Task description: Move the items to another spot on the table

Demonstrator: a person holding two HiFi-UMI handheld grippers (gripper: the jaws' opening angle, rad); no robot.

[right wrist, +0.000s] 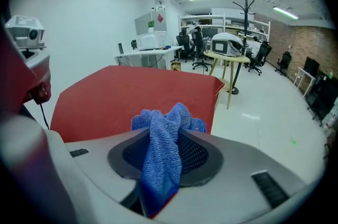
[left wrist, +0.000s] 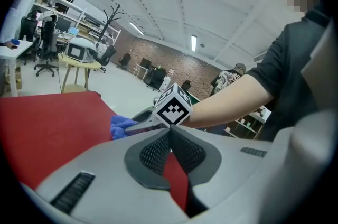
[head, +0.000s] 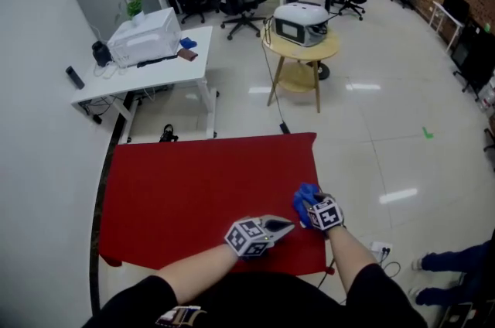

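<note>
A crumpled blue cloth (head: 305,196) lies near the right front corner of the red table (head: 186,195). My right gripper (head: 310,208) is shut on it. In the right gripper view the blue cloth (right wrist: 161,150) hangs bunched between the two jaws and spills over their tips. My left gripper (head: 288,225) sits just left of the right one, low over the red surface. Its jaws meet at the tip with nothing between them (left wrist: 170,131). The left gripper view also shows the right gripper (left wrist: 138,123) with the blue cloth (left wrist: 121,125) at its tips.
The red table's right edge (head: 316,187) lies close to the cloth, with white floor beyond. A round wooden table (head: 302,49) with a white device and a white desk (head: 147,65) stand farther back. A person's legs (head: 455,260) are at the lower right.
</note>
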